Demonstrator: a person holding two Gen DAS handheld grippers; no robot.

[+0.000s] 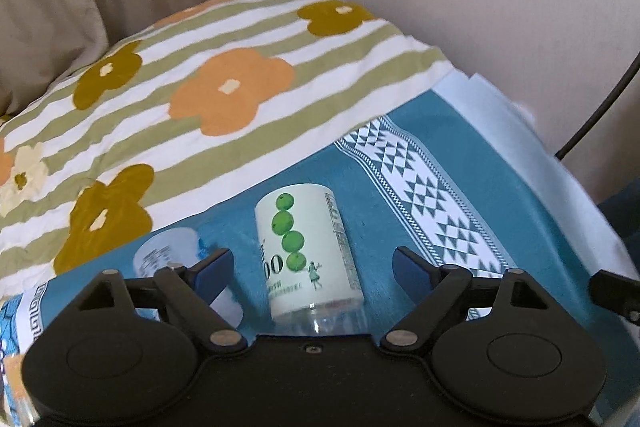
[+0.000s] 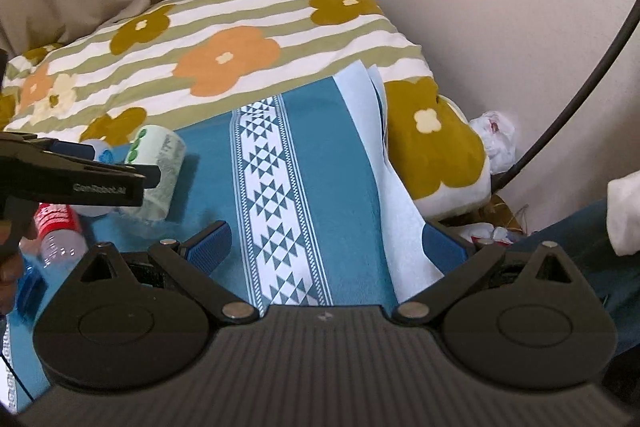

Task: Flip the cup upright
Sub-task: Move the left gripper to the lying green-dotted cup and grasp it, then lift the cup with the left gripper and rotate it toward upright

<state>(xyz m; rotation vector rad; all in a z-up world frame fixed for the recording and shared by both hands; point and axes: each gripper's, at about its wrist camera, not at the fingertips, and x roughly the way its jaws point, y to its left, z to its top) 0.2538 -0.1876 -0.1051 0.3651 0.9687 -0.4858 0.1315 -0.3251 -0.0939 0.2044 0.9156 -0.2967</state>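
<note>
A clear plastic cup with a white label and green fruit print (image 1: 308,251) lies on its side on the teal patterned cloth (image 1: 460,147). My left gripper (image 1: 316,263) is open, its blue pads on either side of the cup and apart from it. The cup also shows in the right wrist view (image 2: 158,171), partly behind the left gripper's black finger (image 2: 80,179). My right gripper (image 2: 332,243) is open and empty above the cloth's white triangle band (image 2: 280,203).
A second pale cup (image 1: 168,255) lies just left of the left pad. A red-labelled bottle (image 2: 60,231) lies at the left. A striped flower quilt (image 1: 192,99) is heaped behind, curtain and wall beyond. A black cable (image 2: 580,99) runs at the right.
</note>
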